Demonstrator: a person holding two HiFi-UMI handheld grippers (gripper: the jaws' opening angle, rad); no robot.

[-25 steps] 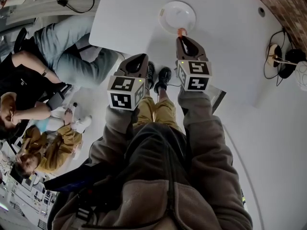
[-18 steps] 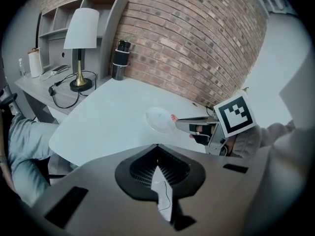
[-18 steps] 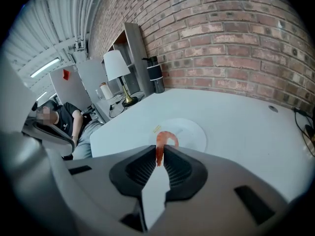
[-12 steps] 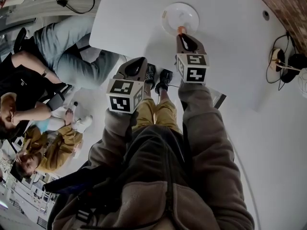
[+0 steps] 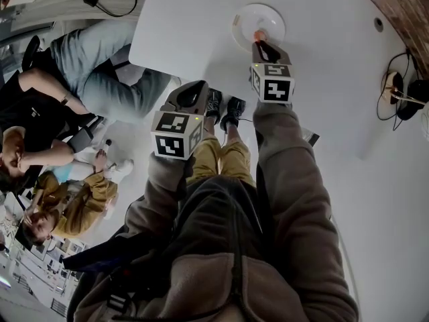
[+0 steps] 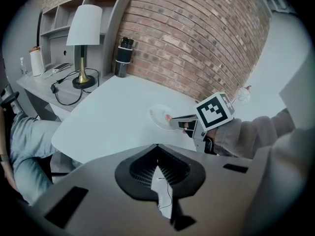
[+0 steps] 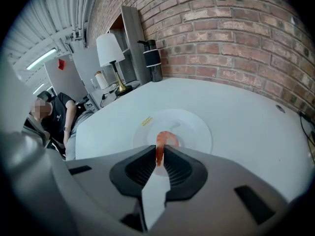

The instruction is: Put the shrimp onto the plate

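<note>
**Shrimp clamped over plate**

A curled, glossy orange shrimp [image 7: 165, 140] is pinched between the ribbed black pads of the right gripper [image 7: 160, 154], above the smooth round white plate [image 7: 197, 132]. The left gripper [image 6: 157, 146] is held closed and empty, at seven o'clock from the plate.

Head camera high, steeply downward; two hand-held cameras low, forward; plate [image 5: 249, 17] common to all.

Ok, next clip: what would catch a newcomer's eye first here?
The orange shrimp, pinched in the right gripper and hanging over the white plate on the table. The left gripper is shut and empty, back near the table's edge.
</note>
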